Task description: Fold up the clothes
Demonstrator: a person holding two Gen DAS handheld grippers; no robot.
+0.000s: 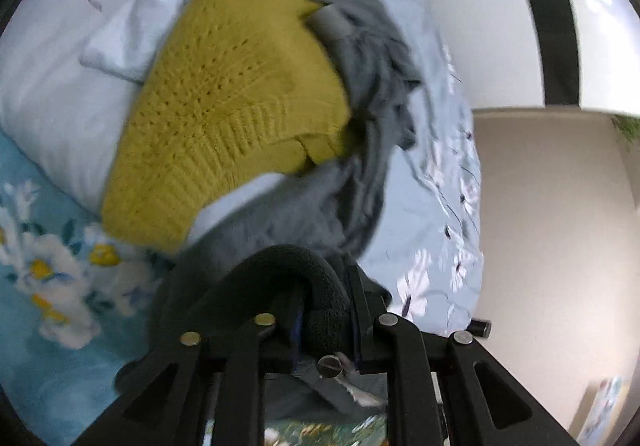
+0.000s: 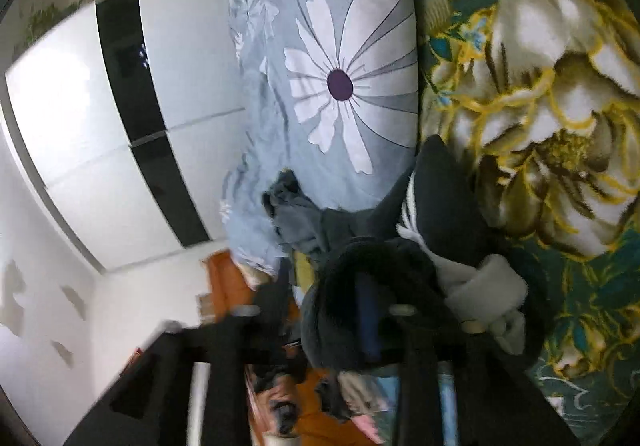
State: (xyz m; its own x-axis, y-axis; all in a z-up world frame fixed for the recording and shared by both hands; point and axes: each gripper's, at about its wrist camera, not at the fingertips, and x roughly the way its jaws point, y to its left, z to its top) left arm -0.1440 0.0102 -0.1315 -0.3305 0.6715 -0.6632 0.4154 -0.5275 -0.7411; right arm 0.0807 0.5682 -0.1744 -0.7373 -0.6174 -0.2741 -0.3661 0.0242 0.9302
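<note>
Both grippers had dark fleece bunched up against their fronts. L gripper (image 1: 320, 310): a thick roll of the dark fleece garment (image 1: 280, 274) filled the space between the fingers, which looked pinched on it, though the tips were buried in cloth. R gripper (image 2: 372, 310): same dark garment (image 2: 440, 198), with a pale cuff (image 2: 488, 286) sticking out beside it; fingers hidden under the wad, looked clamped on it, view blurred.

Landmark = yellow knit sweater (image 1: 224, 106). It lay in a heap on the pale blue floral duvet (image 1: 432, 206), not squared up, hem ribbing toward the camera. A grey garment (image 1: 360, 58) was draped crumpled along its far edge, a white piece (image 1: 128, 34) tucked under its other side. The dark fleece sat just in front of it, nearer the L gripper. Teal flowered bedspread (image 1: 48, 286) lay below all that.

Progress, as judged: no neat folded stack in either view. Fleece was held, still a wad, no clean fold line seen. Sweater, grey and white pieces looked unfolded, so most of the pile was left. Whether other items were folded out of frame, can't tell.
</note>
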